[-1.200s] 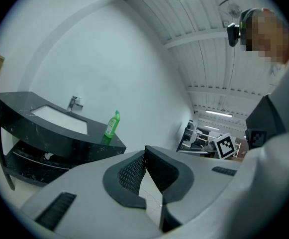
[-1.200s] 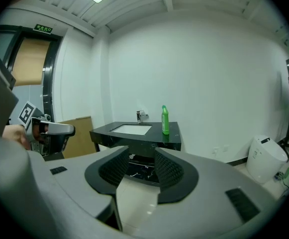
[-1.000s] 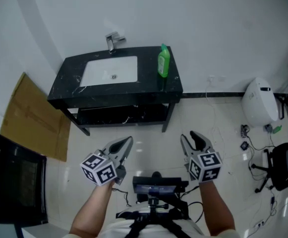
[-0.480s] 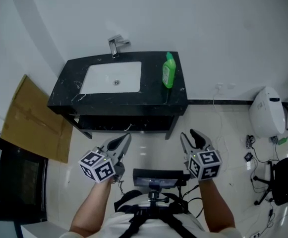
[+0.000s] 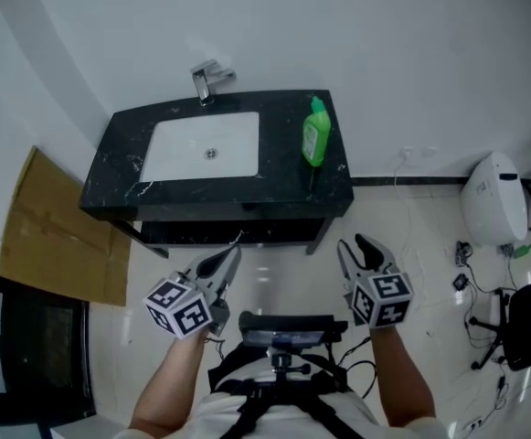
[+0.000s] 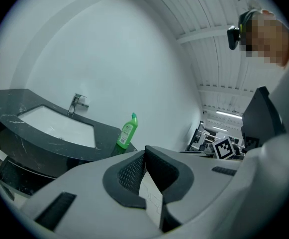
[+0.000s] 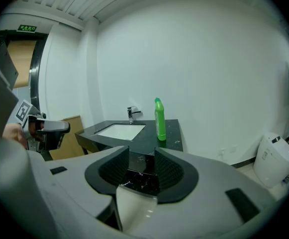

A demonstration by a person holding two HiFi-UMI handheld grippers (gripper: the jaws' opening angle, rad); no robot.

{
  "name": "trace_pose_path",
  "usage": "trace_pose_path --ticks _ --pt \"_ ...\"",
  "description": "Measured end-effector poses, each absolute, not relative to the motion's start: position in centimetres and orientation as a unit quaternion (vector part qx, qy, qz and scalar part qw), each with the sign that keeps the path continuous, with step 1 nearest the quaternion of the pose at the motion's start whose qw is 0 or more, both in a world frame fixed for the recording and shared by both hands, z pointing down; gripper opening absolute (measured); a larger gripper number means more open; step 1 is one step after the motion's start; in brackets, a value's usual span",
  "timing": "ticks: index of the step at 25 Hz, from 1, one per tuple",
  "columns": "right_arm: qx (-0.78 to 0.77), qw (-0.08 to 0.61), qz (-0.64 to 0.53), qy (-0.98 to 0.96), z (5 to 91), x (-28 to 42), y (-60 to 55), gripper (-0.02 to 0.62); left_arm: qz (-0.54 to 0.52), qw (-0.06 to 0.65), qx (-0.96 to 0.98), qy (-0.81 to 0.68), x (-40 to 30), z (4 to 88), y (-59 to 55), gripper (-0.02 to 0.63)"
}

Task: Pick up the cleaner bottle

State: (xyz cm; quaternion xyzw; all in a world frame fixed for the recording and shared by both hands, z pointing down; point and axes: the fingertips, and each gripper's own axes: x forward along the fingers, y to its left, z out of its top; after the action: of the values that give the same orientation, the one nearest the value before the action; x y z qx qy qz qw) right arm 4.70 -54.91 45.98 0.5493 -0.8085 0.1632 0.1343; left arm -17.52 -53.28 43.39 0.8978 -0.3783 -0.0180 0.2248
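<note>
The green plastic cleaner bottle [image 5: 316, 133] stands upright at the right end of the black stone counter [image 5: 283, 167]. In front of the counter, the left gripper [image 5: 227, 256] has its jaws together. The right gripper [image 5: 356, 245] has its jaws apart, with nothing between them. The space under the counter is too dark to see.

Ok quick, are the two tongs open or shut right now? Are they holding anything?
Left tongs: closed, holding nothing.
Right tongs: open, holding nothing.

Label print on the cleaner bottle [image 5: 316, 137]: illegibly small.
</note>
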Motion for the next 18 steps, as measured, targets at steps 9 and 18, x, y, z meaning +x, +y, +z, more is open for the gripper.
trace_pose_path --ticks 9,18 --pt "0.593 0.123 0.177 -0.776 46.0 2.0 -58.2 0.167 -0.011 0.227 0.912 -0.341 -21.8 43.4 -58.0 -0.006" --pt "0.611 0.122 0.166 -0.764 44.8 0.3 -59.9 0.167 -0.006 0.23 0.921 -0.314 -23.2 43.5 -60.6 -0.006"
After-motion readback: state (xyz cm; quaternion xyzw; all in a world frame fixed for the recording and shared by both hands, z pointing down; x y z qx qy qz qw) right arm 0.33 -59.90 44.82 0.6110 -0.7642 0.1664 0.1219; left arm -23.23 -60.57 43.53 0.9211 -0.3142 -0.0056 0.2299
